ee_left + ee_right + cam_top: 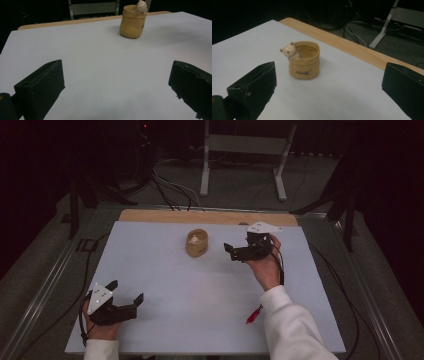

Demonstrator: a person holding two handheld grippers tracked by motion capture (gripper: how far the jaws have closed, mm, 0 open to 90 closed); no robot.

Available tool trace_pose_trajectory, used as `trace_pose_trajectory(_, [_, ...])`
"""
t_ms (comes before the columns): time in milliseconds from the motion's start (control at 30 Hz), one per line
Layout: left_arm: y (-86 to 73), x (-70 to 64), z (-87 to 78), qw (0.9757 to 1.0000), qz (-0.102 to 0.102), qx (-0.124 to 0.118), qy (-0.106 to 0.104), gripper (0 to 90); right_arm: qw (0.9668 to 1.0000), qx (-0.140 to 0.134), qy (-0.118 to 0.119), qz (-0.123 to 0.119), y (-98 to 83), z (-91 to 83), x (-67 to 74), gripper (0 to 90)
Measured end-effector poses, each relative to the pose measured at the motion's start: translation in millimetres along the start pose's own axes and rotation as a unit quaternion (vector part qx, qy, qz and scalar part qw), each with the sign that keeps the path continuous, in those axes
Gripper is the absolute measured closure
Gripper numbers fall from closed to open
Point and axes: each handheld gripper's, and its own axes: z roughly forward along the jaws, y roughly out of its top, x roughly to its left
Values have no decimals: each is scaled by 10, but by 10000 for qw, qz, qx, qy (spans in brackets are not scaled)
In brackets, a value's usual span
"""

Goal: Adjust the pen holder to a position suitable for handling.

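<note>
A tan sack-shaped cup [196, 243] with a small bear figure [289, 51] peeking over its rim stands upright on the pale tabletop [165, 285], toward the far middle, near the wooden edge strip [165, 215]; dark lettering shows on its side in the right gripper view, and its inside looks empty there. The right gripper [235, 251] is held up off the table just to the right of the cup, its jaws spread wide and pointed toward the cup; nothing sits between them, and the cup lies apart from both jaws in the right gripper view. The left gripper [125, 291] rests low near the front left corner of the table, well apart from the cup; its jaws are likewise spread wide with only bare tabletop between them, and the cup shows far off beyond them in the left gripper view. A small red object [254, 314] lies on the table by the right sleeve [292, 325]; what it is I cannot tell.
</note>
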Motion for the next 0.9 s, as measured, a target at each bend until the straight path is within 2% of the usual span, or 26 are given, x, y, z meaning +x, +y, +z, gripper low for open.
trace_pose_trajectory(67, [0,1,0,10000,-1,-1,0,7,10000,-29,-22,-14,45,85,-16,3])
trace_pose_trajectory(267, [-1,4,3,10000,1,5,-5,7,9999,115,-24,59,87,276,-61,3])
trace_pose_trajectory(333, [-2,9,3,10000,-15,1,-1,8,9996,249,25,123,107,387,-68,2])
trace_pose_trajectory(467, [1,10,-4,10000,-18,-6,10,7,9995,321,4,16,194,517,-73,3])
trace_pose_trajectory(600, [5,16,-14,10000,-36,-43,12,8,9994,346,7,33,270,617,-78,3])
trace_pose_trajectory(667, [3,26,-18,10000,-56,-49,16,8,9997,240,57,17,312,717,-55,3])
trace_pose_trajectory(767, [1,31,-18,9999,-94,-71,6,7,9996,251,143,-21,338,835,-16,3])
trace_pose_trajectory(900, [2,39,-21,9999,-103,-80,5,8,9990,428,143,-30,360,1005,49,12])
